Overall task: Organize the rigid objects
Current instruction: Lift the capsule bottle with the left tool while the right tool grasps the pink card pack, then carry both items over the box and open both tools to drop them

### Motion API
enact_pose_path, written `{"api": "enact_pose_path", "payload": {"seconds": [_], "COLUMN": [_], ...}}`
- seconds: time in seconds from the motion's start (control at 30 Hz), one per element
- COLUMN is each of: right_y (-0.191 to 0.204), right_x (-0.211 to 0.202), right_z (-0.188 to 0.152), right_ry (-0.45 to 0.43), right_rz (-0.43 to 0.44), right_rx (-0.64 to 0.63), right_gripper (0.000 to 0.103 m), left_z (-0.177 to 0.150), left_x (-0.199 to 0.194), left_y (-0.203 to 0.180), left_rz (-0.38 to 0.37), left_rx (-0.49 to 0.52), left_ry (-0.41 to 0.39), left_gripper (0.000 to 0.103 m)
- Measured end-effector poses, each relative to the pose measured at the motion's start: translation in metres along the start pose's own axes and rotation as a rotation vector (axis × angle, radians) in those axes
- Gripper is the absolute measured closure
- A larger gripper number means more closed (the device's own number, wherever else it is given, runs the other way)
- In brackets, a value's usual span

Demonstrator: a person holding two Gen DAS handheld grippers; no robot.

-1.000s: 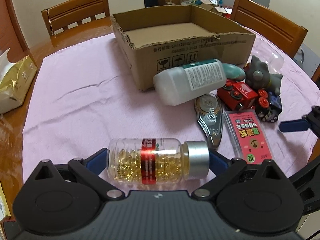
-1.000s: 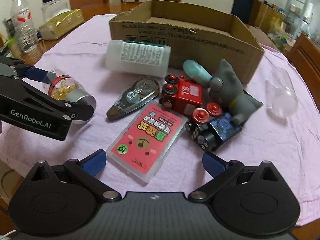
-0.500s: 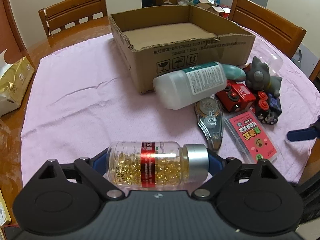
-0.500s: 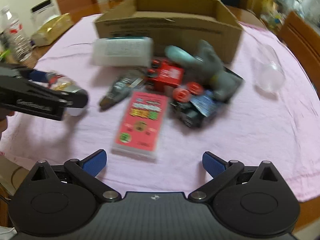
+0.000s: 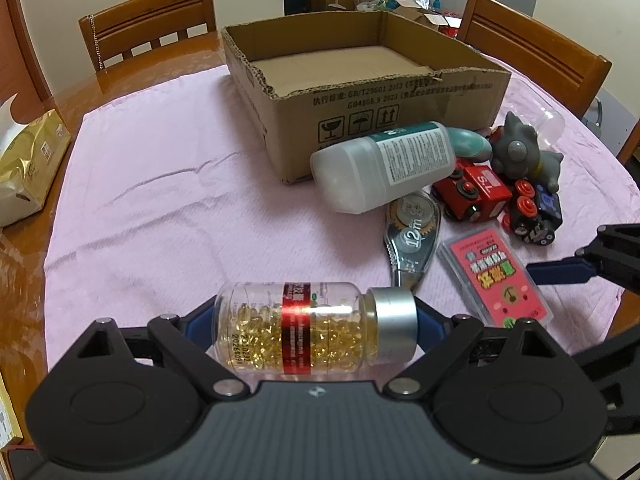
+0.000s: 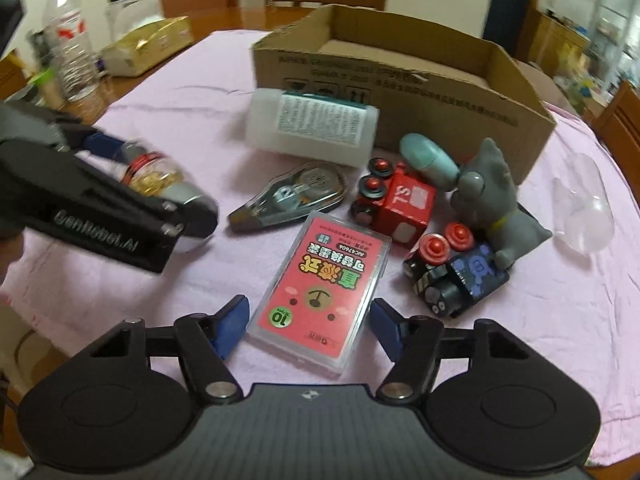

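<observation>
My left gripper [image 5: 314, 320] is shut on a clear pill bottle [image 5: 312, 332] of yellow capsules with a red label and silver cap, held sideways above the pink cloth; it also shows in the right wrist view [image 6: 160, 176]. My right gripper [image 6: 306, 322] is open, its blue fingers on either side of the near end of a pink card case [image 6: 320, 292]. The open cardboard box [image 5: 360, 92] stands behind, empty. In front of it lie a white bottle [image 5: 384, 166], a correction tape dispenser [image 5: 414, 236], a red toy train car [image 5: 472, 194], a dark toy car [image 6: 456, 276] and a grey cat figure [image 6: 496, 200].
A clear plastic cup [image 6: 584, 216] lies on the cloth at the right. A gold tissue pack [image 5: 24, 168] sits off the cloth at the left. A water bottle [image 6: 74, 52] stands at the left in the right wrist view. Wooden chairs [image 5: 148, 24] surround the table.
My right gripper has moved forward and down so its open fingers now flank the pink card case. My left gripper has lifted the pill bottle a little and moved toward the box.
</observation>
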State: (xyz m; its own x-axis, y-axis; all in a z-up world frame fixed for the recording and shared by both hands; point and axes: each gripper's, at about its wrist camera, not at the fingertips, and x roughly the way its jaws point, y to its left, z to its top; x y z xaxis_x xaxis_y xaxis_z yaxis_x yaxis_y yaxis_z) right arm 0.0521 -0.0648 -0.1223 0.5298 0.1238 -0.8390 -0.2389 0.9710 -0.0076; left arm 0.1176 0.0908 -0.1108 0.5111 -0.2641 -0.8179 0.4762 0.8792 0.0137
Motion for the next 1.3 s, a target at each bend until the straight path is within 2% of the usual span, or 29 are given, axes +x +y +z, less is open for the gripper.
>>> {"api": "enact_pose_path", "payload": {"seconds": [0.17, 0.33, 0.43, 0.47, 0.53, 0.63, 0.73, 0.97, 1.3], "right_y": [0.006, 0.015, 0.018, 0.017, 0.015, 0.01, 0.008, 0.007, 0.01], "right_x": [-0.009, -0.016, -0.018, -0.019, -0.021, -0.026, -0.024, 0.0, 0.025], "right_z": [-0.009, -0.012, -0.012, -0.011, -0.008, -0.005, -0.001, 0.01, 0.031], "right_ry": [0.032, 0.067, 0.074, 0.074, 0.069, 0.035, 0.032, 0.107, 0.112], "right_rz": [0.048, 0.171, 0.19, 0.198, 0.208, 0.192, 0.194, 0.273, 0.417], "right_rx": [-0.044, -0.066, -0.091, -0.096, -0.119, -0.192, -0.295, -0.529, -0.71], "right_gripper": [0.032, 0.031, 0.031, 0.03, 0.019, 0.003, 0.003, 0.003, 0.0], "left_z": [-0.004, -0.007, -0.008, -0.009, -0.01, -0.011, -0.011, -0.015, -0.01], "left_x": [-0.003, -0.003, -0.003, -0.003, -0.006, -0.012, -0.017, -0.03, -0.041], "left_y": [0.0, 0.0, 0.0, 0.001, 0.004, 0.01, 0.015, 0.013, 0.007], "left_rz": [-0.001, 0.004, 0.009, 0.008, 0.004, -0.002, -0.002, 0.01, 0.077], "left_rx": [0.001, -0.026, -0.041, -0.045, -0.052, -0.061, -0.078, -0.115, -0.192], "left_ry": [0.007, 0.015, 0.02, 0.022, 0.022, 0.022, 0.019, 0.026, 0.037], "left_gripper": [0.01, 0.01, 0.01, 0.01, 0.01, 0.01, 0.01, 0.01, 0.01]}}
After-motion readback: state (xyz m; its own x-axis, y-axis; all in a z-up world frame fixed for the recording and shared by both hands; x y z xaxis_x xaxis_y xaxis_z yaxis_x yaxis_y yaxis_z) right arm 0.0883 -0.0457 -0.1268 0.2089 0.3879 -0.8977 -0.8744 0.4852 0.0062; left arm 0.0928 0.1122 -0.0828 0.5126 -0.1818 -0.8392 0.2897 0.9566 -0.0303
